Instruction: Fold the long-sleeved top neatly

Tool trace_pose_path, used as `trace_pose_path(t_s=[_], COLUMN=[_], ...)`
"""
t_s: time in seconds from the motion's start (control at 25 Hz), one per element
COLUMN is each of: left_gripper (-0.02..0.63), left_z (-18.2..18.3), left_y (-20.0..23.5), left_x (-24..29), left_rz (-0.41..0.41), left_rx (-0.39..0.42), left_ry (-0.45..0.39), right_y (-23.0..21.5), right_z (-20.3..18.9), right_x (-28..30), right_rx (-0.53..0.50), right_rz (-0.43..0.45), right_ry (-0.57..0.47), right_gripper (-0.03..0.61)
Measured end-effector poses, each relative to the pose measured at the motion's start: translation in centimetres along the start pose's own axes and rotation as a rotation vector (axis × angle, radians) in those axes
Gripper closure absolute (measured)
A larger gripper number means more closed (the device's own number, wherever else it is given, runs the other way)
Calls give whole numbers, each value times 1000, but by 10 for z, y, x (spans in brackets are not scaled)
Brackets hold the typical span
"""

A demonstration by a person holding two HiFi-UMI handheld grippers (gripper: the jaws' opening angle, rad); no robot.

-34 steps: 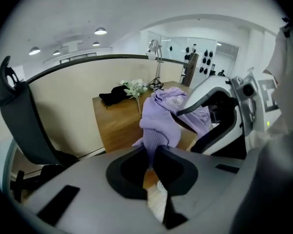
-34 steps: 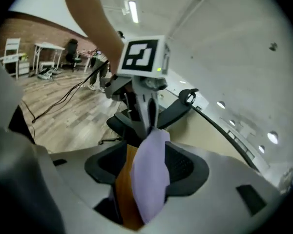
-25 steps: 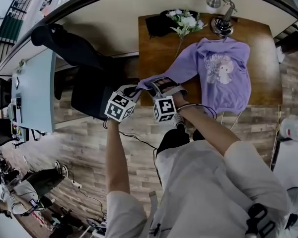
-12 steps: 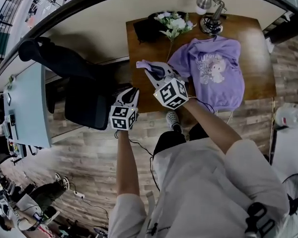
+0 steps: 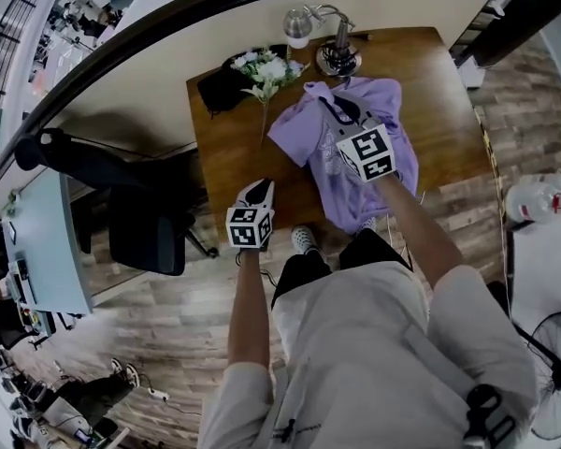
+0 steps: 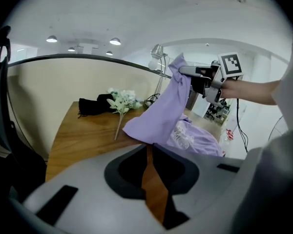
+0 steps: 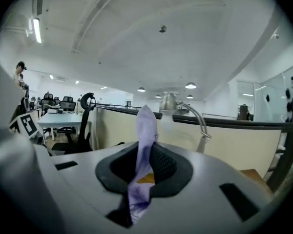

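Note:
The purple long-sleeved top [image 5: 309, 143] lies on the brown table [image 5: 224, 157]. My right gripper [image 5: 337, 110] is above its chest, shut on the end of one sleeve [image 6: 163, 116]. The sleeve hangs down from the jaws to the body of the top [image 6: 200, 140]. In the right gripper view the purple cloth [image 7: 145, 130] runs up between the pads. My left gripper [image 5: 260, 190] is at the table's front edge, left of the top. Its jaws have just been closing. They stand a narrow slit apart with nothing between them, and wood shows through the gap.
White artificial flowers [image 5: 266, 68], a black pouch [image 5: 220, 87] and a desk lamp [image 5: 337, 54] stand along the table's far edge, against a partition wall. A black office chair [image 5: 150, 241] is on the floor to the left.
The right gripper has carried the sleeve end up and to the right, from the table's left corner to above the top's body. The left gripper has come away from the sleeve and dropped back.

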State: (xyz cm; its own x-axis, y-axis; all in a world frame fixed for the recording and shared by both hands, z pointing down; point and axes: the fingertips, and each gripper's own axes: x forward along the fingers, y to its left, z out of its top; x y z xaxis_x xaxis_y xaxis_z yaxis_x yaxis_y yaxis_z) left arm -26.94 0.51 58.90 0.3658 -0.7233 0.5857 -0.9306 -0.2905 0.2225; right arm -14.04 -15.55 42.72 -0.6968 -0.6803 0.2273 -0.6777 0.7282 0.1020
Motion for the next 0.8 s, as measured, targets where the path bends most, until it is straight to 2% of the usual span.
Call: trace_pose_path(t_s=[0.2,0.44,0.56,0.72,0.8], left_gripper=[560,560,560,561,566], left_z=[4,1,-10,-38,-49], left_y=[-49,-90,-103,-112,-109], left_x=[41,76,95,115,120], left_rz=[3,66,111,165,207], left_rx=[3,-35,-64,-100,-126], left_ry=[28,62,81,125,145], right_y=[-87,-153,-180,-191,-194], right_z=[-42,-99,-138,-189,-211], right_x=[-26,-35,-32,-28,-27], right_rx=[45,142,210,155,152], right_rz=[-44,-27,-11,39,74], right_ry=[42,79,124,231,290], right_gripper=[523,520,497,482,432])
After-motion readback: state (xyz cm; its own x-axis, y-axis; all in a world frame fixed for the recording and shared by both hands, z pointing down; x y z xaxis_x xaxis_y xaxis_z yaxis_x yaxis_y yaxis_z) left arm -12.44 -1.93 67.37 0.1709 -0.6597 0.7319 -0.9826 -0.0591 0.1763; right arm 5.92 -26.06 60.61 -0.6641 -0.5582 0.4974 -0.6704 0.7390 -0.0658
